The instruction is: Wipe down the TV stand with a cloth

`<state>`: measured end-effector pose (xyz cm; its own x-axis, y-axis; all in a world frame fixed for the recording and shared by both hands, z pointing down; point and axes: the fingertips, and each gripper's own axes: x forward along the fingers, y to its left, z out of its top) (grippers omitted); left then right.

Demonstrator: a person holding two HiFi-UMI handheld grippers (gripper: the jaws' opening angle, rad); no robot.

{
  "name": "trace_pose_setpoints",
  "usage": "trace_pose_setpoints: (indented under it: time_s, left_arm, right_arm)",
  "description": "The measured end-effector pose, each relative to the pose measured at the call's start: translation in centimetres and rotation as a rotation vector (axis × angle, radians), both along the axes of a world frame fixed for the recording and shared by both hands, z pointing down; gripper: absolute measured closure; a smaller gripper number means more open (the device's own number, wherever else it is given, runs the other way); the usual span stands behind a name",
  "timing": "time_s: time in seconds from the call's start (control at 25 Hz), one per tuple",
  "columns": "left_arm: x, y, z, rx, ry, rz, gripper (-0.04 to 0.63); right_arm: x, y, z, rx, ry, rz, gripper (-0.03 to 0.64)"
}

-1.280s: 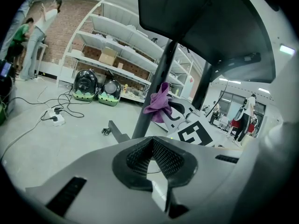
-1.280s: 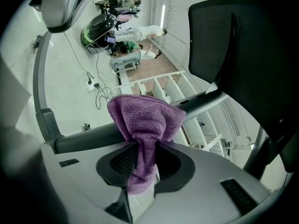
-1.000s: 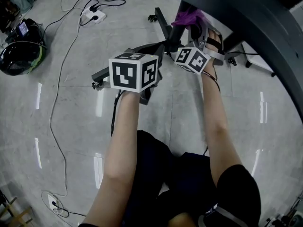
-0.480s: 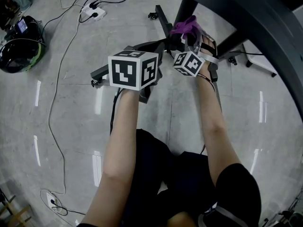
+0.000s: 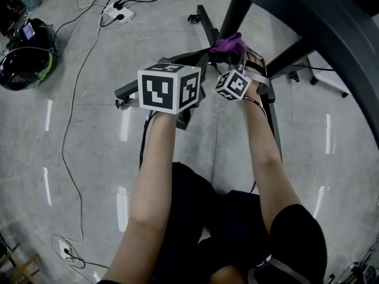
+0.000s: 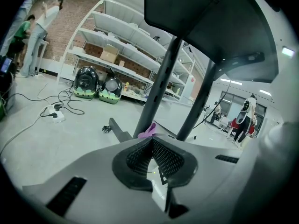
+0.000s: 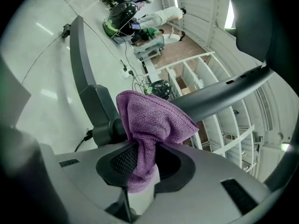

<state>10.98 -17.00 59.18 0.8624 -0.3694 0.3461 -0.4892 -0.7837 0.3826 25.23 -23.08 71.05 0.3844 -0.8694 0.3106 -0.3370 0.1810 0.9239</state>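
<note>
Left gripper (image 6: 152, 143) jaws pressed together on nothing, just beside the right; right gripper (image 7: 145, 155) clamped on purple cloth (image 7: 156, 118), cloth bunched at the foot of the TV stand (image 5: 234, 10) post; power strip (image 5: 116, 19) on floor beyond

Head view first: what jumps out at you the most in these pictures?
The fuzzy purple cloth stands out most, pinched in the right gripper close up to the base of the dark grey metal TV stand. Next comes the big black-and-white marker cube on the left gripper, in the middle of the head view; that gripper's jaws are shut on nothing.
</note>
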Motion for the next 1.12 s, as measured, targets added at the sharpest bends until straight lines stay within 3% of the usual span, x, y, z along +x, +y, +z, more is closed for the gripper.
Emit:
trace_pose_setpoints:
  time_s: [0.32, 0.52, 1.12]
  left_arm:
    - [-0.2, -0.7, 0.6, -0.005, -0.004, -0.013, 0.588]
    - [-0.1, -0.8, 0.7, -0.01, -0.002, -0.013, 0.588]
    - [0.5, -0.1, 0.1, 0.006, -0.011, -0.008, 0.588]
  right_arm:
    - [-0.5, -0.1, 4.4, -0.135, -0.014, 0.0, 0.511]
    - [-0.5, -0.3, 5.1, -0.148, -0.033, 0.012, 0.512]
    - [1.2, 1.7, 6.5, -0.248, 0.106, 0.056, 0.511]
